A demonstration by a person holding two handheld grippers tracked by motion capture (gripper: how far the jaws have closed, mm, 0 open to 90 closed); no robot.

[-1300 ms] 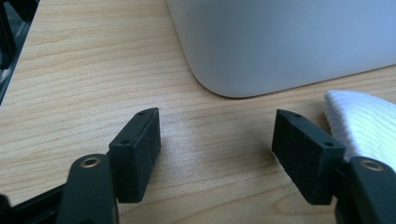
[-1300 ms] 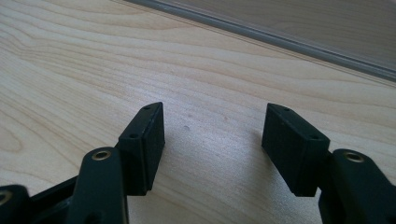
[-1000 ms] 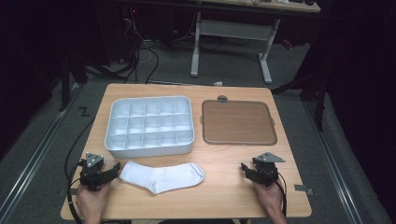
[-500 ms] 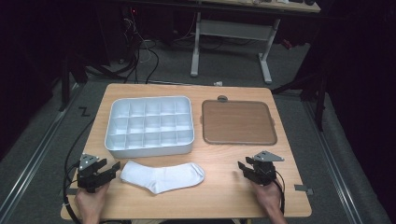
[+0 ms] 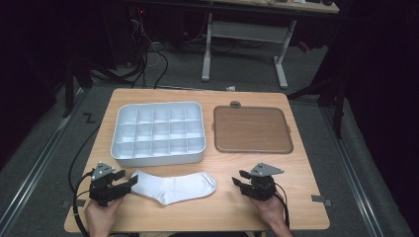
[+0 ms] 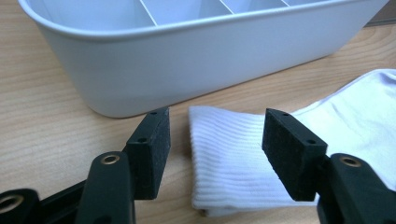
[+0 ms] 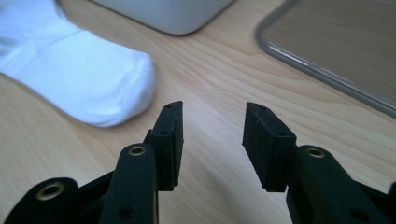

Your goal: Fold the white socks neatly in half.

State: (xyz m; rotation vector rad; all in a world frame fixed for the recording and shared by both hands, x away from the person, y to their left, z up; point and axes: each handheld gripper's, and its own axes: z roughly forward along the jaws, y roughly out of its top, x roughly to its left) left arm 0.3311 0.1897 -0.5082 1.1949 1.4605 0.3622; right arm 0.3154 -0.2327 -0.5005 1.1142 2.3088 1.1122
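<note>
Sock (image 5: 177,186) lies flat before the divided tray (image 5: 159,134), unmoved; left gripper (image 6: 215,140), jaws spread after narrowing, now straddles its cuff untouching. Right gripper (image 7: 212,135), narrowed but parted, has neared the toe over bare wood.

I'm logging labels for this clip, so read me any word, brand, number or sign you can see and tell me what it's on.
No text, brand, number or sign can be read in these pictures.
White sock: plain ribbed knit, no mark.
Divided white tray: blank walls.
Brown lid: plain surface.
Left gripper and right gripper: black, unmarked.
Dark background shelves: too dim to tell.
</note>
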